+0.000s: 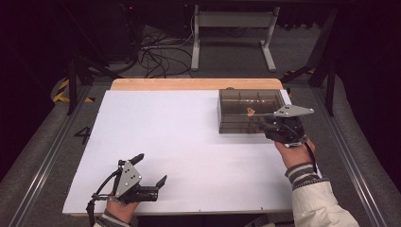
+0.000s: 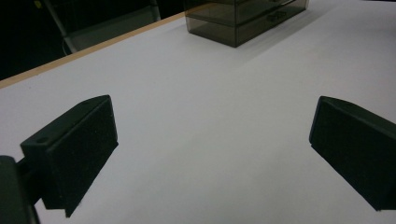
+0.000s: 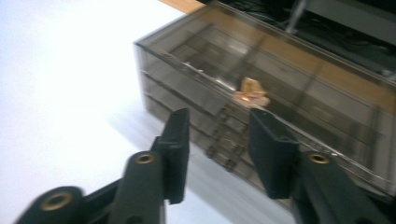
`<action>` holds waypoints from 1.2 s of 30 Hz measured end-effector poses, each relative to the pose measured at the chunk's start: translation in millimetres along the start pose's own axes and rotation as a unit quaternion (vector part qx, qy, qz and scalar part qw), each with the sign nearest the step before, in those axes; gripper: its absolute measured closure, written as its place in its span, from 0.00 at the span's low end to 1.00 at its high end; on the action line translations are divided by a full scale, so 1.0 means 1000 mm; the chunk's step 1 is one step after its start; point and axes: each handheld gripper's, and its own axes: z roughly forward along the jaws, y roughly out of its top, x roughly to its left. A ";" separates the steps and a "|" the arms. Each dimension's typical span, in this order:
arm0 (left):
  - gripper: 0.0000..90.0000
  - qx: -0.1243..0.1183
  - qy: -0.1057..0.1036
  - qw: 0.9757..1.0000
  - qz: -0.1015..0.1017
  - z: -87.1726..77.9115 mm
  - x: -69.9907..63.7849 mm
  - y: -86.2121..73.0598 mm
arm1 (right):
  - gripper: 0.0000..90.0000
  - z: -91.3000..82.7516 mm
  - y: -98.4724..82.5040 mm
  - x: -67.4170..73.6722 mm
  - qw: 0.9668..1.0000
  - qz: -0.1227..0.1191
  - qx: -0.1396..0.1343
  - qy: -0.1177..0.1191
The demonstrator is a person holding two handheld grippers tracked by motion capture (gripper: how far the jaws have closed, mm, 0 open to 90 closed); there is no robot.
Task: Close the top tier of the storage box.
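Right gripper (image 1: pixel 270 124) is hovering at the box (image 1: pixel 246 101)
Its jaws are standing part-open, empty; a small tan piece (image 3: pixel 251 93) is lying on the box at two o'clock on the bench (image 1: pixel 179 142). Next, probably, re-gripping it. Left gripper (image 1: pixel 150 169) is idling wide.

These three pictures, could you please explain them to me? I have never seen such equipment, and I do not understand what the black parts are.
No machine works here: a person holds a hand tool in each hand. Each tool has two black jaws that open and close. The high view looks down on the white table from above. The left gripper rests near the table's front edge, its jaws wide apart and holding nothing. The right gripper is at the front side of a smoky transparent box with compartments. The other two pictures come from cameras mounted on the tools, looking along their jaws. In the right gripper view, its jaws stand partly apart with nothing between them, and a small tan object sits on or in the box; I cannot tell which.
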 end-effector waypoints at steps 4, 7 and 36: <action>0.02 -0.001 0.002 1.000 -0.002 -0.001 0.000 0.000 | 0.57 -0.003 0.000 0.005 1.000 0.001 -0.007 0.020; 0.02 -0.001 0.002 1.000 -0.002 -0.002 0.000 -0.001 | 0.50 -0.005 -0.001 0.008 0.999 -0.006 -0.010 0.036; 0.02 0.001 0.006 1.000 0.000 -0.004 -0.001 -0.001 | 0.02 -0.006 -0.026 0.044 0.984 -0.021 -0.038 0.175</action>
